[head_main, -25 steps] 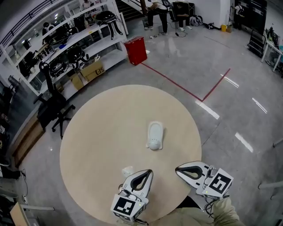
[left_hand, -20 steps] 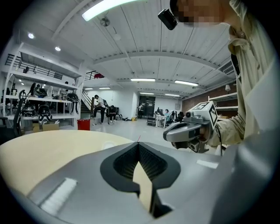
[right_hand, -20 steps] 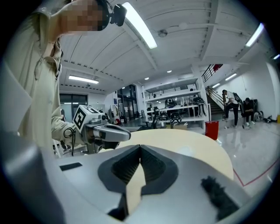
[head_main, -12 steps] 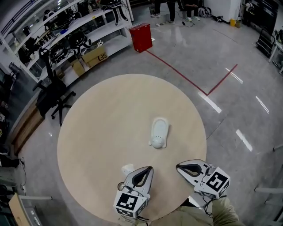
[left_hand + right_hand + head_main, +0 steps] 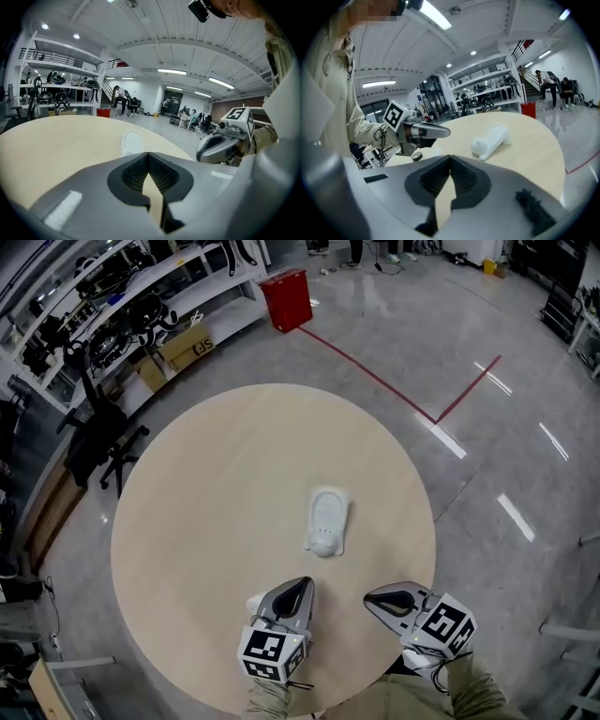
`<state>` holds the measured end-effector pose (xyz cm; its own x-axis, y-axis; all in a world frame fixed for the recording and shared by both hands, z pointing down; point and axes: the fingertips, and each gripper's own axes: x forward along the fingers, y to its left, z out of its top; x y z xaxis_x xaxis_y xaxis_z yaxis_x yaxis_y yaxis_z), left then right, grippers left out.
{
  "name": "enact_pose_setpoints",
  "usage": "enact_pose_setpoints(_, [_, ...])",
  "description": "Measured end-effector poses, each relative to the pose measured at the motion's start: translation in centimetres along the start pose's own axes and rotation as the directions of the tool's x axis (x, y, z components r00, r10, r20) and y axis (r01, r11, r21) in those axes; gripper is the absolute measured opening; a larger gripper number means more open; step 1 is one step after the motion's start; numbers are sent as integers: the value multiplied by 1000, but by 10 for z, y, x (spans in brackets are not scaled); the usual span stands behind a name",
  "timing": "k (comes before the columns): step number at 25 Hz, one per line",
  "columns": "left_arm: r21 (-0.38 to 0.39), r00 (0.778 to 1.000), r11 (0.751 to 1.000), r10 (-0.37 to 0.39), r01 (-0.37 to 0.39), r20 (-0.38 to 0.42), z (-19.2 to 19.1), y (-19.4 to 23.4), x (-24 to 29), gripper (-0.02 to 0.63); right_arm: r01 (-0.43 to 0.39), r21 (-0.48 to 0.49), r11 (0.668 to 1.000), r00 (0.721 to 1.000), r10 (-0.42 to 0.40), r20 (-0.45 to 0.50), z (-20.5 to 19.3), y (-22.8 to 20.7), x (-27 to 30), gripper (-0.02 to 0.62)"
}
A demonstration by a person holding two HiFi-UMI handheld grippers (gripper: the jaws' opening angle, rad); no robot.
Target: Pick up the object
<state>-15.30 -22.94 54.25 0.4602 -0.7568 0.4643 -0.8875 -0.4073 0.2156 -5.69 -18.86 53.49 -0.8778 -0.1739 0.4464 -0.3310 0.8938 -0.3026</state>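
Note:
A white, elongated object [image 5: 327,519] lies flat near the middle of the round beige table [image 5: 206,493]. It also shows in the left gripper view [image 5: 132,141] and in the right gripper view [image 5: 490,139]. My left gripper [image 5: 304,583] hangs over the table's near part, a short way in front of the object, its jaws shut with nothing between them [image 5: 149,154]. My right gripper [image 5: 368,597] sits to its right near the table's edge, jaws likewise shut and empty [image 5: 450,157]. Neither gripper touches the object.
A red bin [image 5: 286,298] stands on the floor beyond the table, next to white shelves [image 5: 122,315] full of gear. A black office chair [image 5: 94,442] stands at the table's left. Red tape lines [image 5: 412,399] cross the grey floor. People are far off by the stairs.
Both grippers have sunk toward the table near its front edge, jaws staying shut. The left one now covers a small white thing that lay beside it. The white object has not moved.

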Motion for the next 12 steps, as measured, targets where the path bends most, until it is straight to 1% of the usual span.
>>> enact_pose_setpoints(2, [4,1000,1000,9,-9,-16,0,14,16,6,-24,23,999,999,25,-22,-10,5,7,2])
enact_pose_setpoints(6, [19,999,1000,15,-14,-34,17,34,50,6,-59,50,997,997,61,-42,-9,10,14,2])
enact_pose_setpoints(8, [24,999,999,22,-21,-39,23,39,66,6,-59,53,997,997,61,-38,-8,7,16,2])
enact_pose_setpoints(12, [43,996,997,61,-58,-68,31,50,92,8,-41,38,998,998,42,-37,-5,-6,21,2])
